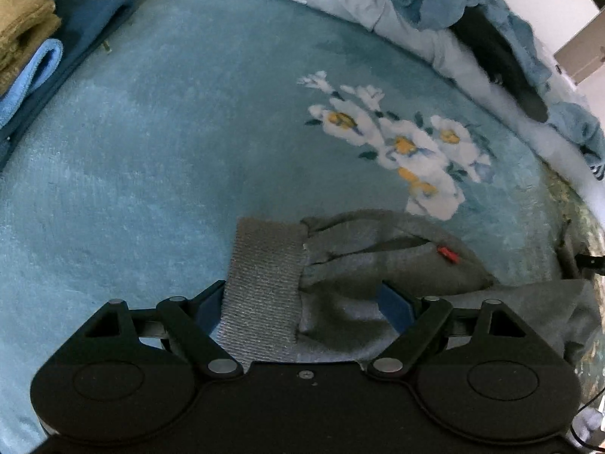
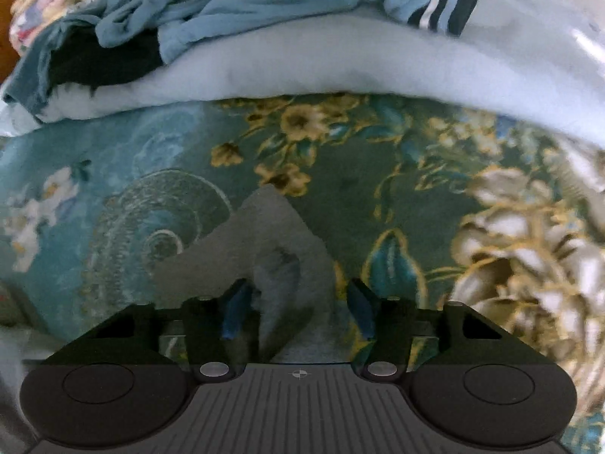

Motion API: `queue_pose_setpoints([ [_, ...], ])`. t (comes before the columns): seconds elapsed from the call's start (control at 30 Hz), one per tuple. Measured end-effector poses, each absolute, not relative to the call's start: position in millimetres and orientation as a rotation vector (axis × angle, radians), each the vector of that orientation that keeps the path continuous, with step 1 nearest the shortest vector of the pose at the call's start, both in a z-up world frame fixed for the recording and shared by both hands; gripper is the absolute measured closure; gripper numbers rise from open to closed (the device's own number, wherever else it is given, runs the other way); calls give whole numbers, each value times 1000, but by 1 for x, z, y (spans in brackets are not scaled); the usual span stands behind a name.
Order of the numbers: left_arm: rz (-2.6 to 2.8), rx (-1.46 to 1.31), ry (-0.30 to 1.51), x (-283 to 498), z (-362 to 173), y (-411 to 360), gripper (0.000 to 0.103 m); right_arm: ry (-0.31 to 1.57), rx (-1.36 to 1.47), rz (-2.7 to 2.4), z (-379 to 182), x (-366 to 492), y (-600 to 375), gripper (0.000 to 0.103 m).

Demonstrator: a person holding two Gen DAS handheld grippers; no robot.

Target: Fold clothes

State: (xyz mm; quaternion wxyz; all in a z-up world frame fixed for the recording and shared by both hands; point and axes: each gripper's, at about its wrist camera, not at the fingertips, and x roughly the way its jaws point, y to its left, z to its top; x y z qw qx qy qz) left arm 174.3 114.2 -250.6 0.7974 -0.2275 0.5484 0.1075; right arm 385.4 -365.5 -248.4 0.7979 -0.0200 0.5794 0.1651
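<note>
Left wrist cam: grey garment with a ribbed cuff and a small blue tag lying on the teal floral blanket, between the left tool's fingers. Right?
Nearly. The tag is red, not blue, as the left wrist view shows. The rest holds: the grey garment with its ribbed cuff lies on the teal floral blanket, between the fingers of the left tool.

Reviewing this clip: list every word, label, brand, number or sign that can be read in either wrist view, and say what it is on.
No readable text in either view.
The small red tag on the grey garment: too small to tell whether it carries any lettering.
</note>
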Motion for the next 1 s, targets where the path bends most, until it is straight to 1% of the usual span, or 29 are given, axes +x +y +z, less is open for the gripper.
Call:
queue_pose_setpoints([
  [0.03, 238, -481, 1190, 176, -252, 113, 19, 1251, -18, 365, -249, 386, -367, 56],
  [0.1, 255, -462, 1207, 180, -253, 109, 19, 1265, 29, 386, -251, 388, -371, 64],
  [0.17, 277, -452, 1214, 183, -253, 106, 21, 1282, 71, 409, -251, 390, -374, 77],
  [0.2, 290, -458, 1214, 183, -253, 106, 22, 1288, 86, 420, -251, 390, -375, 81],
  [0.23, 304, -466, 1214, 184, -254, 106, 25, 1291, 101, 428, -251, 390, -376, 88],
  [0.27, 322, -474, 1211, 184, -254, 107, 32, 1292, 126, 430, -250, 390, -377, 90],
  [0.3, 341, -482, 1208, 184, -254, 108, 35, 1289, 155, 428, -249, 390, -378, 91],
  [0.37, 373, -504, 1191, 183, -253, 111, 51, 1277, 212, 421, -245, 388, -384, 93],
  [0.4, 384, -516, 1183, 182, -252, 114, 54, 1270, 241, 418, -243, 387, -387, 93],
  [0.43, 382, -526, 1177, 182, -251, 115, 62, 1258, 270, 414, -240, 385, -390, 94],
  [0.47, 374, -528, 1174, 183, -249, 115, 66, 1236, 302, 405, -235, 383, -395, 94],
  [0.53, 360, -492, 1172, 190, -243, 110, 71, 1191, 370, 377, -225, 381, -406, 94],
  [0.63, 370, -477, 1127, 196, -230, 104, 73, 1102, 482, 311, -206, 376, -430, 95],
  [0.7, 395, -530, 1051, 196, -217, 107, 73, 1030, 528, 267, -189, 373, -446, 95],
  [0.87, 401, -586, 892, 195, -182, 108, 74, 830, 590, 162, -141, 354, -493, 95],
  [1.0, 376, -612, 771, 192, -154, 109, 74, 710, 625, 54, -121, 333, -529, 95],
])
